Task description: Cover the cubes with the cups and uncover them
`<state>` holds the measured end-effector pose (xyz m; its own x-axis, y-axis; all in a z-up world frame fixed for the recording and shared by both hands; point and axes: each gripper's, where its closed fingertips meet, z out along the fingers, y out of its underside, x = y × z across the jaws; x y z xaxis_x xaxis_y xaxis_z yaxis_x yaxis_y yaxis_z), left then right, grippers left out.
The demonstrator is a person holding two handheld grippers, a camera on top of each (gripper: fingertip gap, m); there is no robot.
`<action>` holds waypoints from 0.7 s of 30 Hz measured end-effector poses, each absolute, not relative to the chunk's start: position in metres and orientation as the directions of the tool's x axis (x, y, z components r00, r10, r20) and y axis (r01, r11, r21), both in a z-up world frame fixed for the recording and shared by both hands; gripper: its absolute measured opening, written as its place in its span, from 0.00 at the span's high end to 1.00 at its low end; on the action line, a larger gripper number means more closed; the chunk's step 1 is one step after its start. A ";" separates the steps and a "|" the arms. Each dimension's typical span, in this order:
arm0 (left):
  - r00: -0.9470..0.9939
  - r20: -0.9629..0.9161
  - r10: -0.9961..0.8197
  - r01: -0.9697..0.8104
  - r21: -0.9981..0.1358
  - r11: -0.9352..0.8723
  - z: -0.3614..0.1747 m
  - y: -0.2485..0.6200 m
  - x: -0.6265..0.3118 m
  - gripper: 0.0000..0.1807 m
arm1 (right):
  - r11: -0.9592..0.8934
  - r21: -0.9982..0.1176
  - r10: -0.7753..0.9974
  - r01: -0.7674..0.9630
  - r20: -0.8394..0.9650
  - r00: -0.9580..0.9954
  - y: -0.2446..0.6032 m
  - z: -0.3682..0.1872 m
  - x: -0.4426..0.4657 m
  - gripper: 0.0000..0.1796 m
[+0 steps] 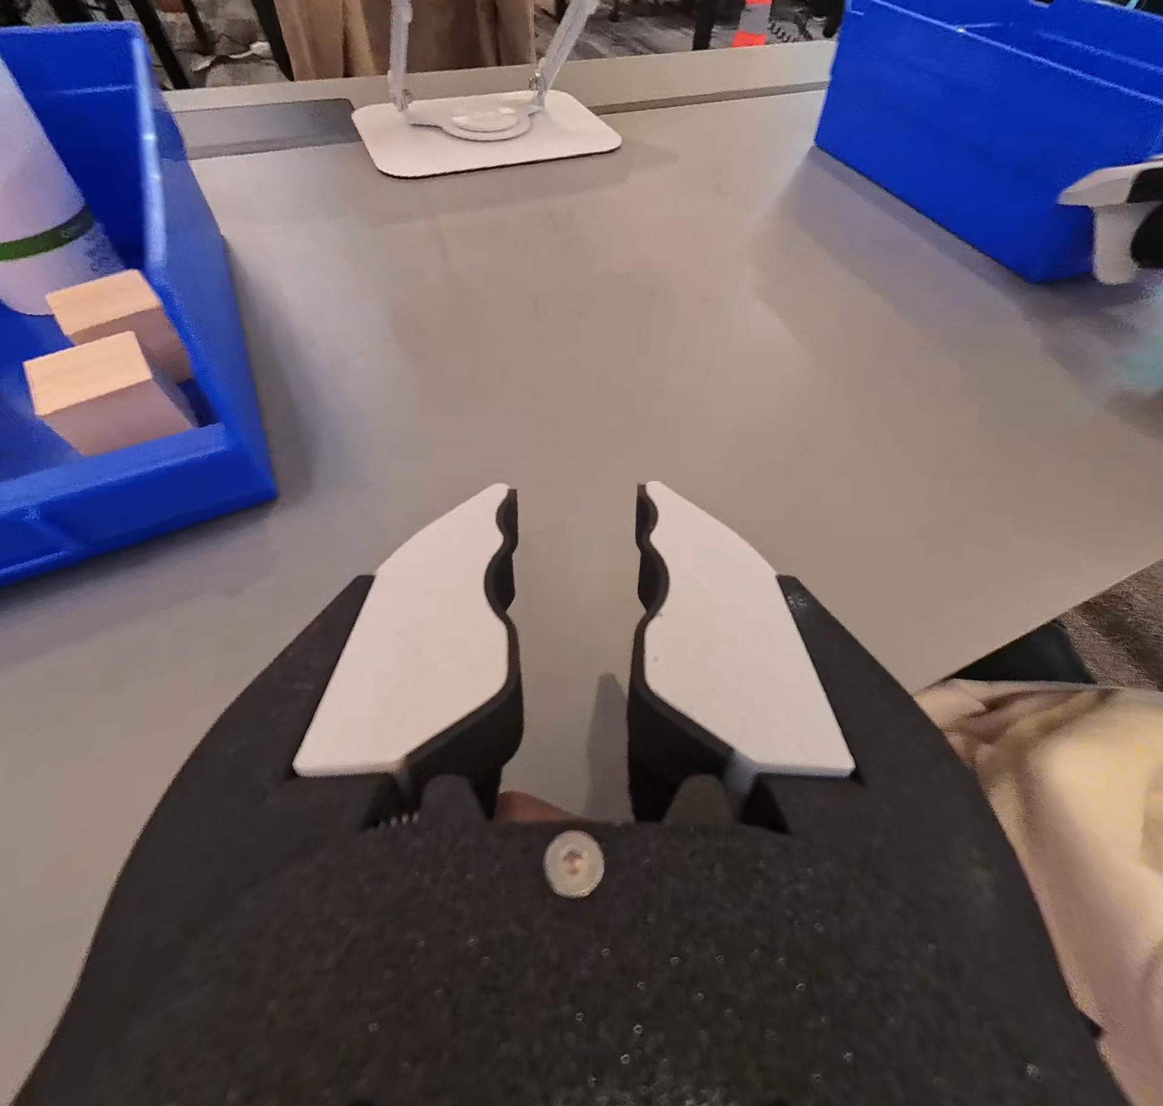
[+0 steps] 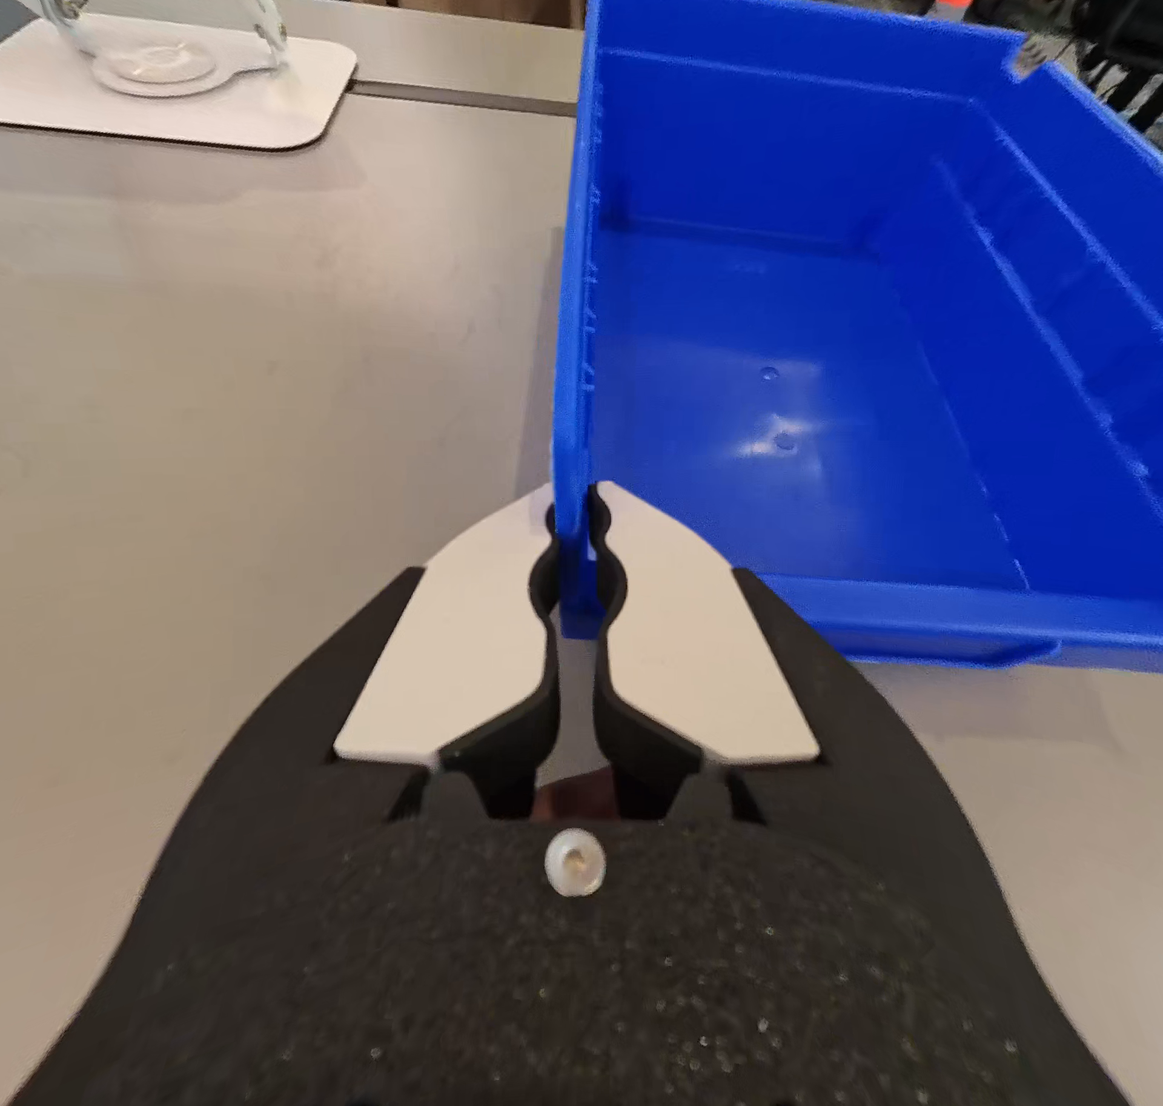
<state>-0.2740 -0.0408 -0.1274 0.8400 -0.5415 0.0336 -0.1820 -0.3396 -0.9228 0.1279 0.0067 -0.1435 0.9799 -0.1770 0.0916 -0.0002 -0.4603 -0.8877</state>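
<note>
We see two wooden cubes (image 1: 107,352) and a white cup (image 1: 38,220) in the blue bin (image 1: 207,333) at the worktop's left edge. We judge the cubes light, rigid, best pinched on flat sides; the cup thin, crushable, grip gently. Left gripper (image 1: 576,497) apart, empty, over mid-worktop (image 1: 566,320). Right gripper (image 2: 573,497) clamped on the near-left wall of the empty right bin (image 2: 818,383).
</note>
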 end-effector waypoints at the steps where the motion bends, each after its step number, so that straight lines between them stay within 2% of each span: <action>1: 0.850 0.017 -0.526 -0.188 -0.924 -0.333 -0.127 -0.038 -0.279 0.80 | -0.455 -0.890 -0.184 0.003 0.097 0.978 0.004 -0.143 0.129 0.98; 5: 0.879 -0.031 -0.476 -0.199 -0.931 -0.306 -0.126 -0.031 -0.296 0.81 | -0.444 -0.896 -0.174 -0.003 0.083 0.981 -0.006 -0.141 0.128 0.95; 7: 0.899 -0.065 -0.432 -0.205 -0.936 -0.285 -0.124 -0.027 -0.306 0.81 | -0.428 -0.903 -0.188 0.032 0.123 0.974 -0.018 -0.132 0.127 0.84; 8: 0.910 -0.078 -0.407 -0.203 -0.940 -0.275 -0.123 -0.026 -0.311 0.81 | -0.387 -0.920 -0.184 0.060 0.140 0.973 -0.026 -0.123 0.121 0.83; 10: 0.928 -0.076 -0.365 -0.180 -0.948 -0.261 -0.119 -0.025 -0.319 0.81 | -0.283 -0.952 -0.068 0.117 0.141 0.988 -0.041 -0.107 0.087 0.83; 12: 0.939 -0.027 -0.343 -0.128 -0.953 -0.275 -0.116 -0.024 -0.323 0.81 | -0.210 -0.970 0.169 0.125 0.090 0.982 -0.053 -0.103 0.030 0.81; 15: 0.944 0.053 -0.325 -0.062 -0.941 -0.332 -0.121 -0.023 -0.327 0.79 | -0.238 -0.967 0.374 0.091 -0.004 0.928 -0.061 -0.111 -0.026 0.76; 17: 0.947 0.063 -0.314 -0.059 -0.930 -0.362 -0.126 -0.023 -0.330 0.76 | -0.284 -0.956 0.416 0.079 -0.048 0.908 -0.063 -0.121 -0.042 0.72; 21: 0.947 0.058 -0.315 -0.065 -0.928 -0.366 -0.127 -0.022 -0.333 0.72 | -0.299 -0.949 0.411 0.103 -0.030 0.911 -0.062 -0.127 -0.044 0.71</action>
